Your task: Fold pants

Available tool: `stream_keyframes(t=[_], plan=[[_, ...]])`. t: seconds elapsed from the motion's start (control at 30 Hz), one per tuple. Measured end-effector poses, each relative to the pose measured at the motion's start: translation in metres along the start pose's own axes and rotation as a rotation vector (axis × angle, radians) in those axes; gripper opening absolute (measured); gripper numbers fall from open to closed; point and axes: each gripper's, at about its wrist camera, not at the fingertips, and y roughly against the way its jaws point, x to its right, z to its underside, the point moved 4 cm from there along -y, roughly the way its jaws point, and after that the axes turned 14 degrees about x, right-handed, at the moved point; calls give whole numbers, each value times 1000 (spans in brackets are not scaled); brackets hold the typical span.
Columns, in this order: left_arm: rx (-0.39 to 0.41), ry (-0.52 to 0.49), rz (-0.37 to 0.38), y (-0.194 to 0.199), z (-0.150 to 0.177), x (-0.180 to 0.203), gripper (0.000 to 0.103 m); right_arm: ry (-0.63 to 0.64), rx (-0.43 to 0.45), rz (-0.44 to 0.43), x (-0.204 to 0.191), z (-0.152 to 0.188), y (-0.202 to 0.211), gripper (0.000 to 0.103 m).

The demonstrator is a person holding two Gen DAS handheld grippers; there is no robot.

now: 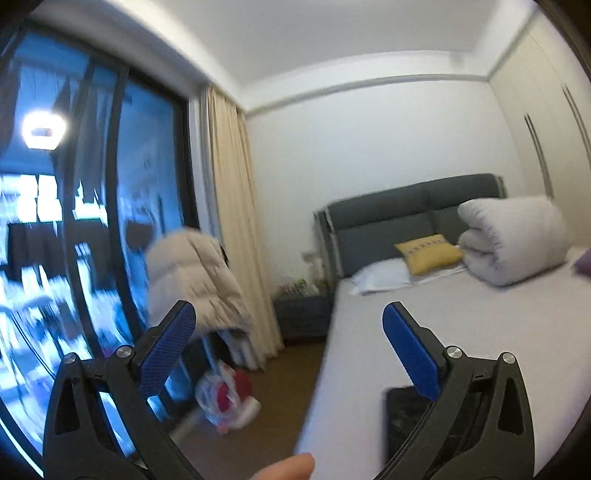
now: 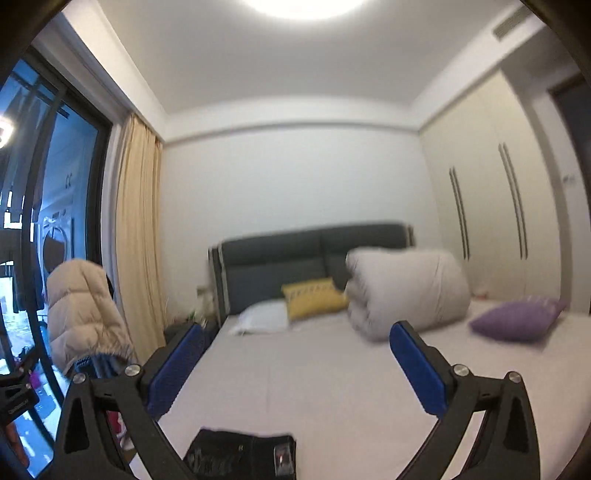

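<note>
Bare sheet on the bed (image 2: 314,369) lies unobstructed ahead. Rolled duvet (image 2: 406,291) and pillows (image 2: 517,321) obstruct the headboard end.

text: none readable | black mount (image 2: 14,400): white lettering, too blurred

The right gripper (image 2: 297,341) (jaws spread wide) hangs above black pants (image 2: 240,452) on the bed (image 2: 332,387).

Ahead of me stood a bed (image 2: 332,369) with a grey padded headboard (image 2: 288,266), white walls behind it. A tall dark-framed window (image 1: 74,221) filled my left, a cream curtain (image 2: 136,236) hanging beside it. Pale wardrobe doors (image 2: 487,206) lined my right, and a ceiling light (image 2: 303,5) glared overhead.
</note>
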Motion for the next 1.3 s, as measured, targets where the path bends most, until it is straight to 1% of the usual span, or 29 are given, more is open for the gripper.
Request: stream_keyframes(t=[0.03,0.1,0.17,0.23,0.3,0.33,0.4,0.43,0.5,0.6,0.7,0.77,0.83,0.93,1.0,1.07,1.3], plan=[[-20,23,-2,3,-5,-15,103,18,28,-7,-6,-14,7,103],[-54,65,-11,12,-16,-35,103,39,70,-5,-10,-31,18,103],[-92,70,-9,18,-24,-41,103,58,108,-4,-13,-47,27,103],[-150,42,-10,23,-31,-42,103,77,96,-4,-20,-52,28,103],[-226,40,42,24,-27,-39,103,85,73,3,-23,-49,30,103],[-270,45,73,22,-21,-34,103,77,47,6,-26,-44,28,103],[-348,44,110,21,-7,-22,103,54,-12,4,-26,-32,27,103],[-380,42,125,20,2,-9,103,43,-53,-1,-27,-22,24,103],[-473,66,171,15,28,7,103,42,-150,-1,-29,1,16,103],[-576,98,188,13,63,26,103,67,-263,-6,-35,32,12,103],[-639,72,175,8,98,38,103,88,-372,-3,-37,66,13,103],[-683,80,187,8,115,47,103,92,-442,-3,-37,87,13,103],[-704,88,191,1,136,59,103,86,-499,4,-34,102,17,103],[-716,81,194,-3,152,65,103,59,-573,18,-31,120,25,103],[-724,78,200,-5,163,70,103,54,-602,20,-30,127,29,103],[-734,82,206,-7,171,74,103,60,-614,20,-29,129,31,103],[-754,83,212,-6,173,75,103,73,-646,10,-31,134,35,103]])
